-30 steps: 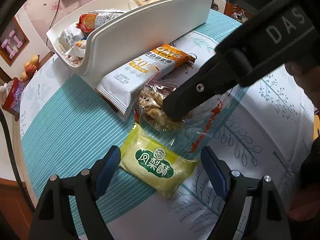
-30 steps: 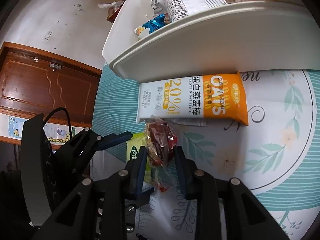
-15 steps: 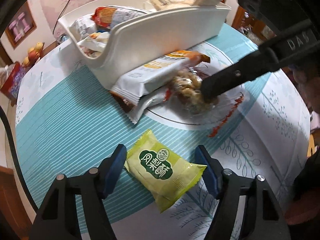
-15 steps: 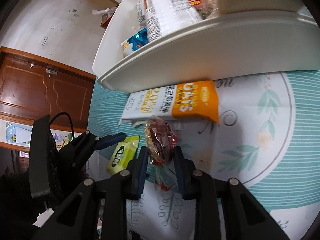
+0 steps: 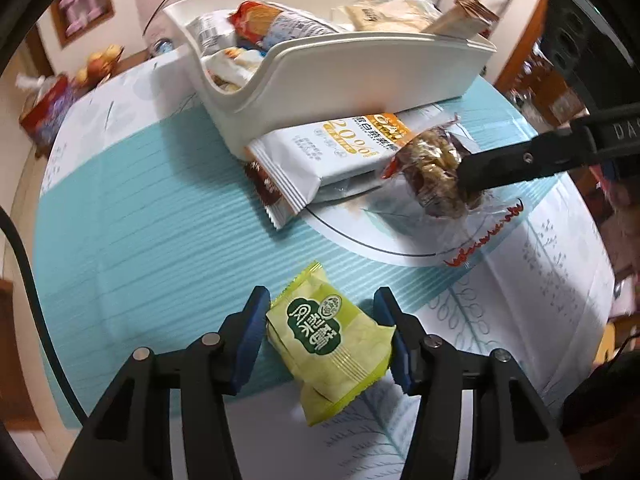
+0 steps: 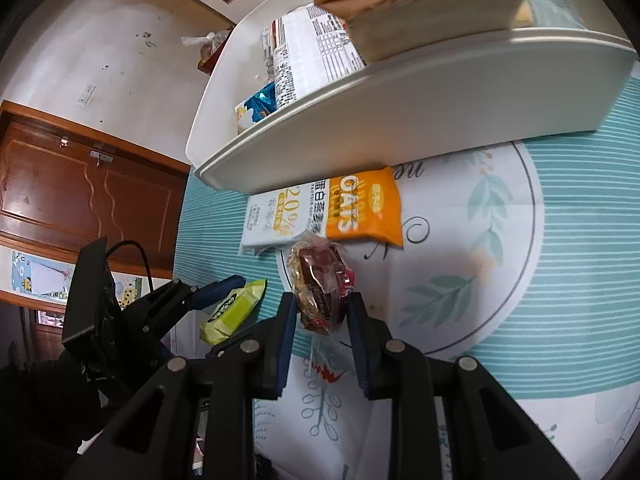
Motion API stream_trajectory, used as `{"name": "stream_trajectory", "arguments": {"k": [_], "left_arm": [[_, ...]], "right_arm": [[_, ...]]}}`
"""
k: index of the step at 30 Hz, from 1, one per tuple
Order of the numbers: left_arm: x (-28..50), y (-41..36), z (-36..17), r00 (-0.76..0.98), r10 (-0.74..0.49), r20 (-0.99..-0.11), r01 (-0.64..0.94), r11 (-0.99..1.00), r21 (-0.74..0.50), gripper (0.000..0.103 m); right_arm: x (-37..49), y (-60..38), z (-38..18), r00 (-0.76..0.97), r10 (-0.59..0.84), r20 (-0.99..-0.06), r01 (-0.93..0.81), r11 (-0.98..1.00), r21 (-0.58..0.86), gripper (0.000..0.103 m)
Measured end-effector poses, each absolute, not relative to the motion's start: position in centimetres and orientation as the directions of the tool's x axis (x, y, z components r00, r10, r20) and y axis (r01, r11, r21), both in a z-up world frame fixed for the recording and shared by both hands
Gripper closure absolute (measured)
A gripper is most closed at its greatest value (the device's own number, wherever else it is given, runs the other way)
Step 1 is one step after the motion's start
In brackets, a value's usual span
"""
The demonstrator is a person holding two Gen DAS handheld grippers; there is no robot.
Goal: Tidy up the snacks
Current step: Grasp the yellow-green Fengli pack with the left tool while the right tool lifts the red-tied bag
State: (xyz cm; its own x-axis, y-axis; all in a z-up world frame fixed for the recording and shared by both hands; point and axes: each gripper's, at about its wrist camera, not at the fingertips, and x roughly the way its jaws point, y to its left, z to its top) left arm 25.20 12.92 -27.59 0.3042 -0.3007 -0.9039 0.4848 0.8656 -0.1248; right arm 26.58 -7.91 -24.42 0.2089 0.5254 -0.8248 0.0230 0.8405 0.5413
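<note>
Tablecloth [image 5: 152, 216] striped in teal and white, with printed leaf sprigs, covers the table. At twelve o'clock in the left wrist view a white plastic bin [image 5: 360, 76] with a scooped front wall holds several wrapped snacks. Against its near wall lies an oat bar [image 5: 340, 152] in a white and orange wrapper, flat, its long axis running from about two o'clock to eight o'clock, white end nearer. At three o'clock of that bar the right gripper [image 6: 322, 308] is clamped on a clear-wrapped brown nut snack [image 6: 320, 284], held just above the cloth with its crinkled clear tail trailing below. At six o'clock the left gripper [image 5: 322, 324] is closing around a yellow-green pastry packet [image 5: 328, 336] lying flat on the cloth, its long axis from eleven to five o'clock; its blue pads stand just beside the packet's edges, and whether they press it cannot be told.
</note>
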Motion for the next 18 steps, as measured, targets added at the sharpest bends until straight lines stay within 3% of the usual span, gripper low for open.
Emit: {"name": "stream_trajectory", "arguments": {"k": [7,11,18], "left_arm": [[23.7,13.2,-27.4,0.303,-0.296,-0.906,0.370,0.913,-0.175,0.057],[22.7,13.4,-27.3,0.302,-0.293,-0.907,0.303,0.932,-0.200,0.071],[22.0,14.2,-27.3,0.294,-0.298,-0.908,0.173,0.951,-0.257,0.072]], "right_arm": [[26.0,-7.6,-23.4,0.220,0.539,-0.813,-0.015,0.835,0.550,0.077],[25.6,-7.9,-22.8,0.232,0.555,-0.799,-0.043,0.826,0.562,0.077],[25.1,-6.6,-20.9,0.250,0.563,-0.787,-0.117,0.825,0.553,0.077]]}}
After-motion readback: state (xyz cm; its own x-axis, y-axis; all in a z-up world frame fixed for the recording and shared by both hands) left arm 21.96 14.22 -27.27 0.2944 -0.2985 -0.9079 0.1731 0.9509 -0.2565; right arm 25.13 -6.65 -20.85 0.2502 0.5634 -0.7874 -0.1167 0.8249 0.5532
